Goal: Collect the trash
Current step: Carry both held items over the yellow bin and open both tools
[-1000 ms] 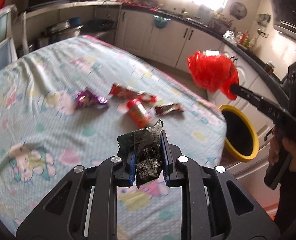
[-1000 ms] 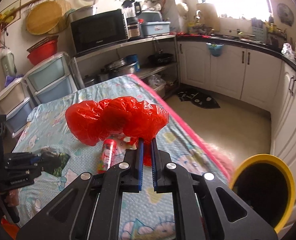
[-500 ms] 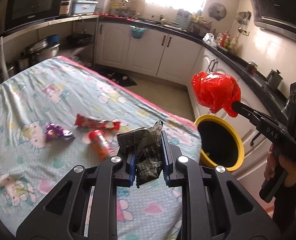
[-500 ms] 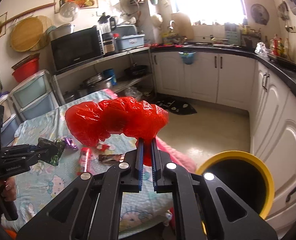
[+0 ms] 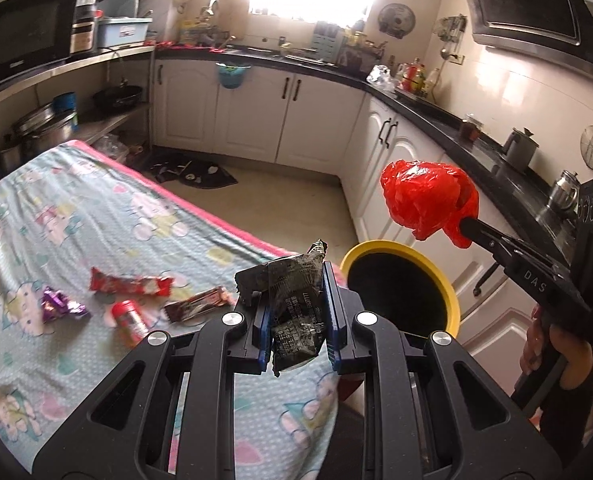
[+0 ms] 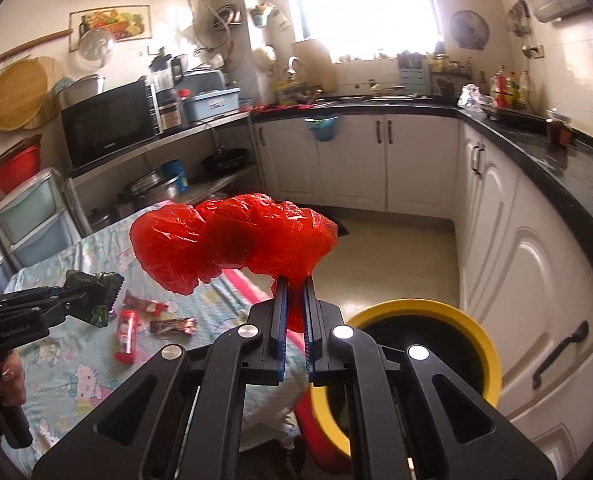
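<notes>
My left gripper (image 5: 294, 280) is shut on a crumpled dark wrapper (image 5: 296, 312), held over the table's right edge beside the yellow-rimmed black bin (image 5: 400, 288). My right gripper (image 6: 293, 284) is shut on a scrunched red plastic bag (image 6: 232, 240), held in the air to the upper right of the bin (image 6: 428, 344). In the left wrist view the right gripper (image 5: 462, 222) with the red bag (image 5: 424, 200) hangs above the bin's far rim. A red wrapper (image 5: 130, 284), a purple wrapper (image 5: 58, 304), a small red bottle (image 5: 130, 322) and a brown bar wrapper (image 5: 198, 308) lie on the table.
The table wears a pale cartoon-print cloth (image 5: 76, 220) with a pink edge. White cabinets (image 5: 256, 116) under a black counter (image 5: 476, 140) run along the back and right. A dark mat (image 5: 192, 172) lies on the floor. A shelf with a microwave (image 6: 108, 124) stands left.
Both grippers have swung right toward the bin, each keeping its trash. The bin now sits closer and more central, and the table items have slid left and down in view.
</notes>
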Tool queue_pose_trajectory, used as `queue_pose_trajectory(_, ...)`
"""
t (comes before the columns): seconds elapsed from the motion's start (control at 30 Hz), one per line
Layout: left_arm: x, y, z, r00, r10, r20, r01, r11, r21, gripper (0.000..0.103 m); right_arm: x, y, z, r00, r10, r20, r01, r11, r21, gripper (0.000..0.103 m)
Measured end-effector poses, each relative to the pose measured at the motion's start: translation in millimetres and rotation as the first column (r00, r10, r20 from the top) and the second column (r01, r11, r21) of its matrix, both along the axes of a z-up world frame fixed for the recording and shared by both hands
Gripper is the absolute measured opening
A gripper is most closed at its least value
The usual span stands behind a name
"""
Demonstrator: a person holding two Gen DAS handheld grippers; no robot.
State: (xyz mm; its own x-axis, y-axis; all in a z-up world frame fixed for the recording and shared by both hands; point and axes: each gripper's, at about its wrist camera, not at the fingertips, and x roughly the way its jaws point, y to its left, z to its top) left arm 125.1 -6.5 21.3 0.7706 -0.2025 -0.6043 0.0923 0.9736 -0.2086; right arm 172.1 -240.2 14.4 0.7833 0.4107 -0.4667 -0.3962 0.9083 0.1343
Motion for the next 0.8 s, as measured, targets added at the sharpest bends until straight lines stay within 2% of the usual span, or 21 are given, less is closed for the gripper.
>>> queue_pose_trajectory(0.2, 9.1, -22.1, 4.2, 0.999, -0.038, 0.016, 0.038, 0.999, 0.001, 0.015, -0.1, -23.7, -2.1, 0.998, -0.067, 0.004, 0.067, 0.998, 0.005, 0.007)
queue_pose_trajectory(0.47, 21.8, -47.0, 7.5, 0.996, -0.089, 0.03, 0.089, 0.996, 0.002, 0.015, -0.8, -44.6, -9.5, 0.985, -0.171, 0.019, 0.171, 0.984, -0.041, 0.007)
queue_pose_trajectory(0.8, 37.5, -75.8, -1.2, 0.991, -0.135, 0.017, 0.135, 0.991, -0.007, 0.015, 2.1, -69.1, -19.9, 0.965, -0.264, 0.015, 0.264, 0.963, -0.06, 0.007)
